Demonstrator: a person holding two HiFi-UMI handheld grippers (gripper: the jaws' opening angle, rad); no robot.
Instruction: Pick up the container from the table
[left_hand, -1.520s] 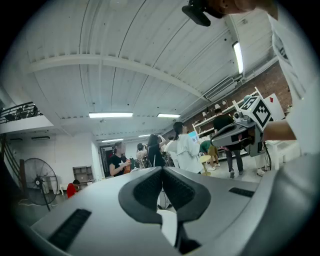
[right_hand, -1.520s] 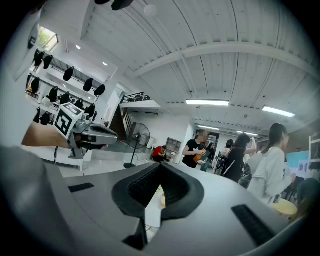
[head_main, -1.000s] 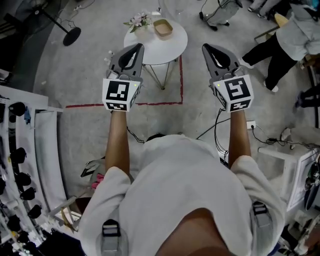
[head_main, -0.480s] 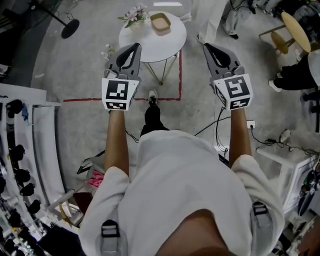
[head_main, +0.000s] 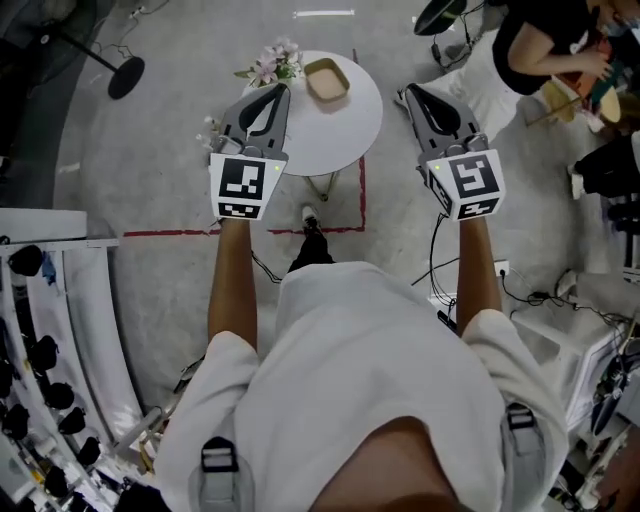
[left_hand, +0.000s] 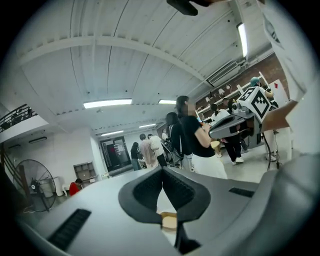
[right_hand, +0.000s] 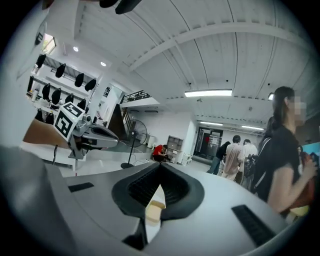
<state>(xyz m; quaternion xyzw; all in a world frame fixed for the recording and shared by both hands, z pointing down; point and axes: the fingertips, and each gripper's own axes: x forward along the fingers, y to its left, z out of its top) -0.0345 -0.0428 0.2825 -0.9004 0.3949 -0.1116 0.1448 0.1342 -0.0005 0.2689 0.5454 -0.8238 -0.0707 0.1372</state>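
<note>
From above, my left tongs (head_main: 279, 91) hang over the near left edge of the round white table (head_main: 345, 130), and my right tongs (head_main: 409, 92) hang just off its right edge, over the floor (head_main: 150, 150). The container (head_main: 326, 80), a shallow tan tray, sits on the far part of the table between the two tips, touched by neither. Inside it I see only its own pale bottom. Flowers (head_main: 272, 62) lie just beside it at the table's far left edge.

In the left gripper view, the left tongs are clenched tip to tip, gripping nothing. A blurred tan patch (left_hand: 169, 220) shows low in the slit, perhaps the container.

In the right gripper view, the right tongs are likewise clenched on nothing.
</note>
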